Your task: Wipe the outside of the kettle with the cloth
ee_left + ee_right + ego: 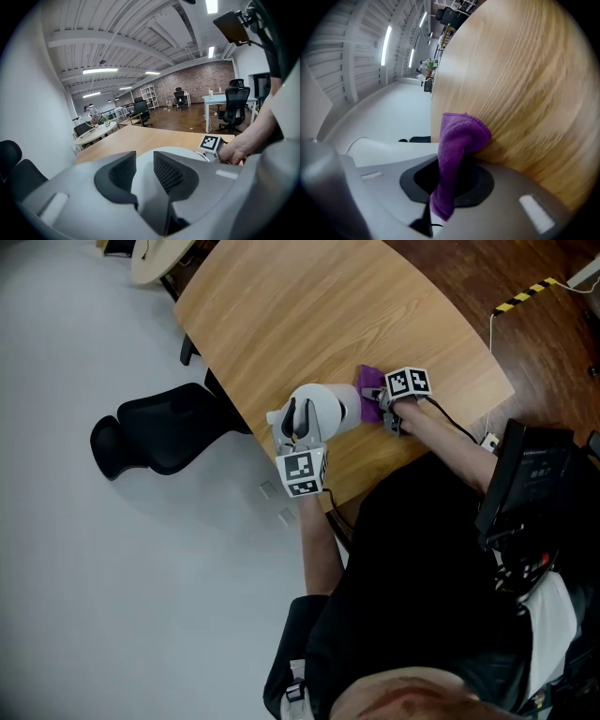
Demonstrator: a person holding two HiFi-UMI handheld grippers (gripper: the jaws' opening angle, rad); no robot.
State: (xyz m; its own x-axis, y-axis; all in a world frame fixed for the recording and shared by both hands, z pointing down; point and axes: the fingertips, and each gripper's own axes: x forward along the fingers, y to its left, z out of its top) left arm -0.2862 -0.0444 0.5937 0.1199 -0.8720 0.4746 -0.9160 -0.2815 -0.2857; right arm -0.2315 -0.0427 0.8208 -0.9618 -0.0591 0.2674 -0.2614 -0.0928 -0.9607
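Note:
A white kettle (328, 407) stands on the wooden table (309, 315) near its front edge. My left gripper (298, 432) reaches it from the near side and is shut on the kettle's handle (145, 197), which fills the gap between the dark pads (123, 172) in the left gripper view. My right gripper (386, 413) sits just right of the kettle, shut on a purple cloth (370, 385). In the right gripper view the cloth (459, 140) sticks up from between the jaws and folds over against the tabletop. The right gripper's marker cube (210, 143) shows behind the kettle.
A black office chair (155, 427) stands on the grey floor left of the table. The table's front edge (375, 484) runs close to the person's body. Bare tabletop stretches beyond the kettle. A yellow-black strip (525, 294) lies on the wooden floor at the far right.

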